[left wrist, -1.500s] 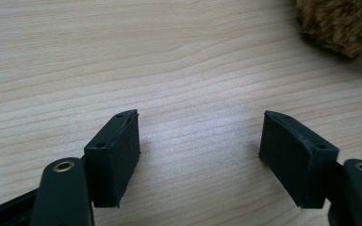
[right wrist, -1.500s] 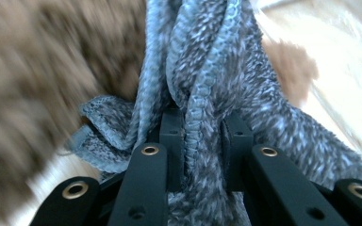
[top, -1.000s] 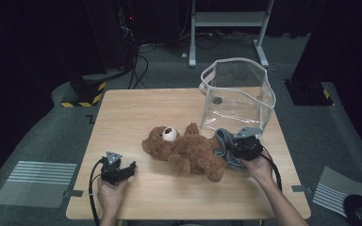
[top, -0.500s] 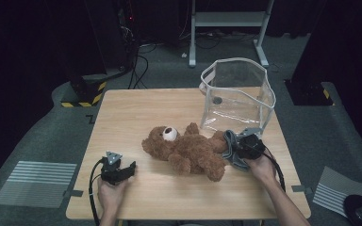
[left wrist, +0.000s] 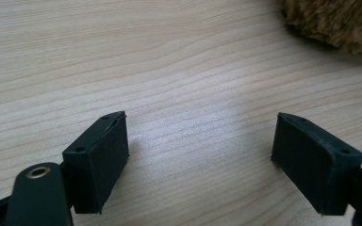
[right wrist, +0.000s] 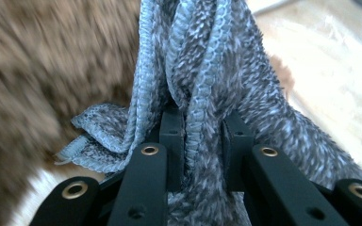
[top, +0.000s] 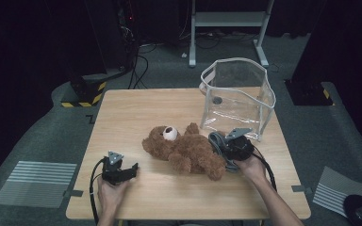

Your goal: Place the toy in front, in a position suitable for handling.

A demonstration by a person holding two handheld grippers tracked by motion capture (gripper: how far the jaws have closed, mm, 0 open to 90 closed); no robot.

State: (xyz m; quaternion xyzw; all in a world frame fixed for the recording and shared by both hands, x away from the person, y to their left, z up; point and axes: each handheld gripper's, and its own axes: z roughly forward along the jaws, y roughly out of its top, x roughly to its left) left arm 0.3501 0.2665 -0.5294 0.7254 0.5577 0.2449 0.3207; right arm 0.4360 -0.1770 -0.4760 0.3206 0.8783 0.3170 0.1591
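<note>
Saw pale wood table [top: 136, 113] on grey carpet, dark room behind. Counted one teddy bear [top: 188, 151], one clear bag [top: 238, 96], one grey cloth [right wrist: 207, 61]. My right gripper [right wrist: 202, 136] pinched cloth beside bear. Left gripper [left wrist: 200, 146] spread, jaws just opening, nothing between.

A pale wooden bench [top: 136, 113] carries a brown teddy bear [top: 188, 150] lying near its middle and a clear plastic bag [top: 238, 96] standing upright toward the far right corner.
</note>
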